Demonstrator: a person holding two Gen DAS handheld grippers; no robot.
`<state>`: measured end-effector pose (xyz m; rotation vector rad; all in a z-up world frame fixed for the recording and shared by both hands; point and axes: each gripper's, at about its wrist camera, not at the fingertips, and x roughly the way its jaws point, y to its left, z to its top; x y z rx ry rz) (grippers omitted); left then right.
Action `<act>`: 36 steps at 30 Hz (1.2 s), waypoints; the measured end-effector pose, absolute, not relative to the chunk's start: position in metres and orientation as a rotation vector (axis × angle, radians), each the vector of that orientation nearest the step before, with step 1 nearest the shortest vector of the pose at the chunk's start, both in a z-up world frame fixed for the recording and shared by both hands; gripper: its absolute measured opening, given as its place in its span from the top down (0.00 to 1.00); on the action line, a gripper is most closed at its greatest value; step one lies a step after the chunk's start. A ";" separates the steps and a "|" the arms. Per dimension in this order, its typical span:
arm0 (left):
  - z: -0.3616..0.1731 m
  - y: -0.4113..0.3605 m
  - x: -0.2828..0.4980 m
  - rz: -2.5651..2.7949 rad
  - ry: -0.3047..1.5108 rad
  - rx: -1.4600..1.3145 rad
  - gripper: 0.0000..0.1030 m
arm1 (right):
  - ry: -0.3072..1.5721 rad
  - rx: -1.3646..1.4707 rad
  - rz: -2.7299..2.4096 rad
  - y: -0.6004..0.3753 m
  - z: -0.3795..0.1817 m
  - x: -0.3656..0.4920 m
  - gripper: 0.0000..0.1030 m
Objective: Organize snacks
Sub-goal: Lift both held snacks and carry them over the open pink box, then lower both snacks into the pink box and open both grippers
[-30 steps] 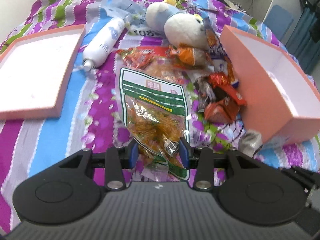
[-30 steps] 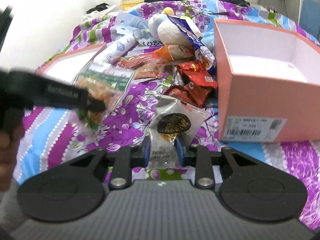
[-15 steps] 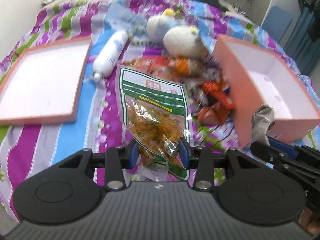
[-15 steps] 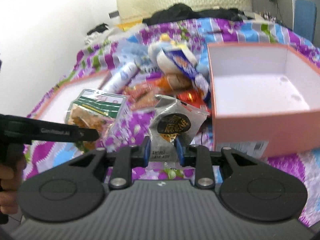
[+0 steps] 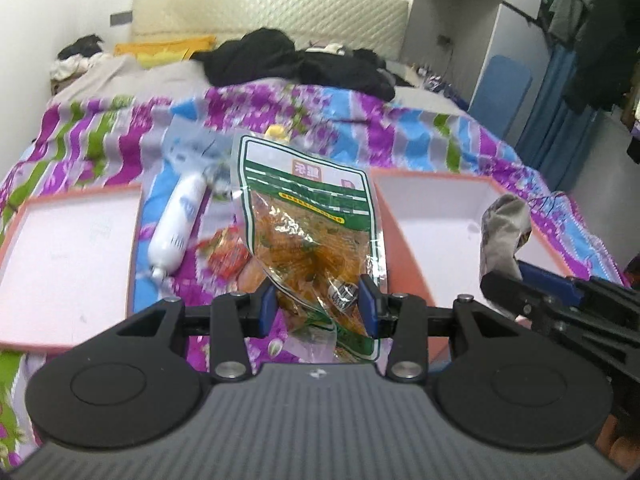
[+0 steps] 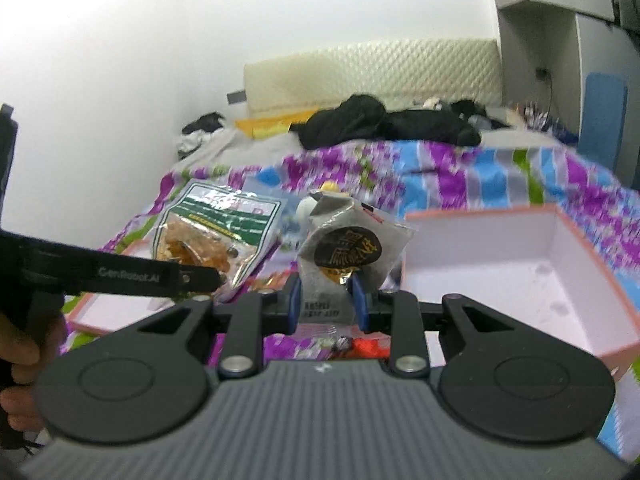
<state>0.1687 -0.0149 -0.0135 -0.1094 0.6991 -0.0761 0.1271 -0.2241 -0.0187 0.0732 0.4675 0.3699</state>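
Left wrist view: the left gripper [image 5: 319,300] pinches the crinkly clear green-banded snack bag [image 5: 310,236] at its lower end, bag upright at frame centre before the matte pink box [image 5: 432,216]. A smooth white tube [image 5: 176,220] lies on the striped bedspread [image 5: 360,120] beside the flat pink lid [image 5: 68,248], centre left.

Right wrist view: the right gripper [image 6: 325,300] is clamped on a grey foil packet [image 6: 348,248] with a dark oval label, centre frame, left of the open box [image 6: 516,264].

Bed with striped floral bedspread [image 5: 420,128]; quilted cream headboard [image 5: 272,12] behind. Black clothing pile [image 5: 296,62] near headboard. White bottle [image 5: 178,220] lies on the bedspread.
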 end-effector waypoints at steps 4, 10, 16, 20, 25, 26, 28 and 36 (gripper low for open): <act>0.004 -0.027 0.176 -0.105 0.663 -0.111 0.55 | 0.433 0.075 0.342 -0.237 -0.005 0.137 0.71; 0.023 -0.054 0.197 -0.159 0.627 -0.122 0.55 | 0.395 0.081 0.288 -0.265 0.008 0.152 0.71; 0.024 -0.092 0.232 -0.237 0.622 -0.118 0.54 | 0.400 0.086 0.186 -0.304 0.004 0.179 0.71; 0.010 -0.126 0.261 -0.294 0.651 -0.100 0.54 | 0.453 0.121 0.135 -0.330 -0.012 0.202 0.71; -0.021 -0.160 0.297 -0.344 0.739 -0.090 0.54 | 0.521 0.138 0.085 -0.355 -0.041 0.228 0.71; -0.029 -0.165 0.304 -0.353 0.756 -0.087 0.54 | 0.538 0.142 0.079 -0.359 -0.046 0.233 0.71; -0.042 -0.178 0.318 -0.366 0.789 -0.077 0.54 | 0.571 0.147 0.068 -0.365 -0.060 0.242 0.70; -0.092 -0.192 0.358 -0.393 0.895 -0.057 0.54 | 0.698 0.196 0.045 -0.376 -0.109 0.267 0.70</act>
